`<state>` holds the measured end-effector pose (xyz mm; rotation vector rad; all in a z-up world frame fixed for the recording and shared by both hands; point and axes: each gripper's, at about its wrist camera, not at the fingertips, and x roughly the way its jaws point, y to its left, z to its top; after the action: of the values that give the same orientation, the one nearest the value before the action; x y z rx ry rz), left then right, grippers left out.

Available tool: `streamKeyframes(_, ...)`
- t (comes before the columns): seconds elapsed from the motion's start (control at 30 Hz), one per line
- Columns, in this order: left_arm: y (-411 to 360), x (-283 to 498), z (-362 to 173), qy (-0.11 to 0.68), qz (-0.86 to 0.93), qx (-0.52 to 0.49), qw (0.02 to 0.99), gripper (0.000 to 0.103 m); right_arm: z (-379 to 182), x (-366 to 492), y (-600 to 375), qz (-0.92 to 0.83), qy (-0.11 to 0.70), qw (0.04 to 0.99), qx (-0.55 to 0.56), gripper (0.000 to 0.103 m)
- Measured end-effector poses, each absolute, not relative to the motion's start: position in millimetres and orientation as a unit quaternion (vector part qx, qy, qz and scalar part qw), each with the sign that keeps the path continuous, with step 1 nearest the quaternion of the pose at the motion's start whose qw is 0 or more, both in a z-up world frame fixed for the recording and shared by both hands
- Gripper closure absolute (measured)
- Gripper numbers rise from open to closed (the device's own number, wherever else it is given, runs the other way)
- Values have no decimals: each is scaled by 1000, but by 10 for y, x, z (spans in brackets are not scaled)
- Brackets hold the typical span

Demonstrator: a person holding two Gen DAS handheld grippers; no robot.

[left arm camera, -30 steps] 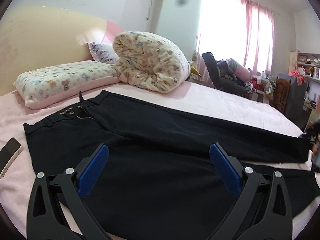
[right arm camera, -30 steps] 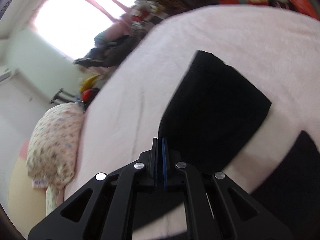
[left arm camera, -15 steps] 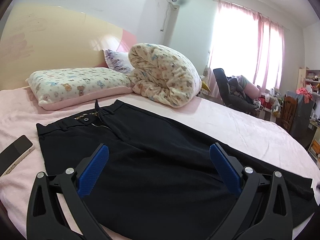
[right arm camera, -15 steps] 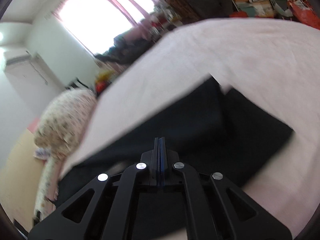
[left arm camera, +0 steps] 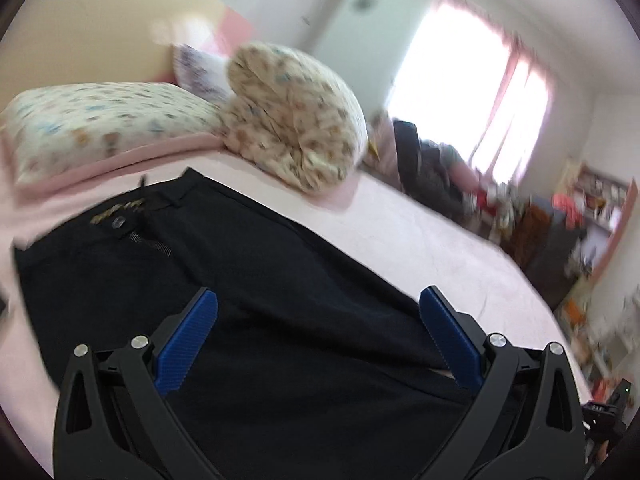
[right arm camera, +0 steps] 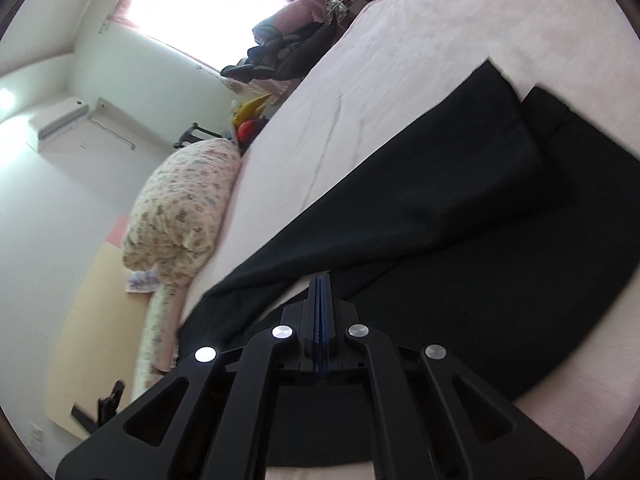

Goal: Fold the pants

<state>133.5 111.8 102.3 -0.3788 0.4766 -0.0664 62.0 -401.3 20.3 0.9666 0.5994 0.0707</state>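
- Black pants [left arm camera: 248, 280] are lying spread across a pink bed [left arm camera: 420, 232], waistband and open fly pointing toward the headboard end.
- The left gripper [left arm camera: 318, 336] is hovering above the thigh area with its blue pads [left arm camera: 188, 344] standing wide apart, nothing between them and no cloth touching them.
- The right gripper [right arm camera: 320, 280] is sitting fully closed, pads pressed flat together; a fold of pant leg [right arm camera: 420, 184] is draping away from its tips, and it appears to be pinching the edge of that fabric, though the contact point itself is hard to make out.
- In the right wrist view, one leg is lying over the other, its hem [right arm camera: 504, 84] resting just short of the lower leg's hem near the far edge of the bed.
- A patterned pillow [left arm camera: 100, 124] and a rolled quilt [left arm camera: 296, 128] are sitting beside each other at the head of the bed, beyond the waistband and apart from the pants.
- A bright window with pink curtains [left arm camera: 516, 92] is glowing behind the bed; the left wrist view is blurring heavily at its right side.
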Motion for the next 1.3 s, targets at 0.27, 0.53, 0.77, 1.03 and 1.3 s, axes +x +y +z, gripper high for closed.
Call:
streamKeyframes(0.27, 1473, 2841, 1144, 359, -86, -269, 890, 2, 60, 635, -4153, 76, 243, 825, 504, 8)
streamKeyframes(0.53, 1023, 4030, 633, 464, -86, -326, 820, 8, 79, 651, -4141, 98, 234, 831, 495, 9)
streamKeyframes(0.77, 269, 4756, 137, 594, -7, -208, 777, 54, 116, 701, -3957, 96, 260, 858, 433, 9)
streamKeyframes(1.03, 561, 4718, 12, 543, 68, -280, 789, 100, 139, 692, -3879, 93, 273, 867, 405, 9)
streamKeyframes(1.3, 602, 3861, 551, 429, 56, -257, 864, 100, 72, 644, -4190, 75, 263, 826, 493, 9)
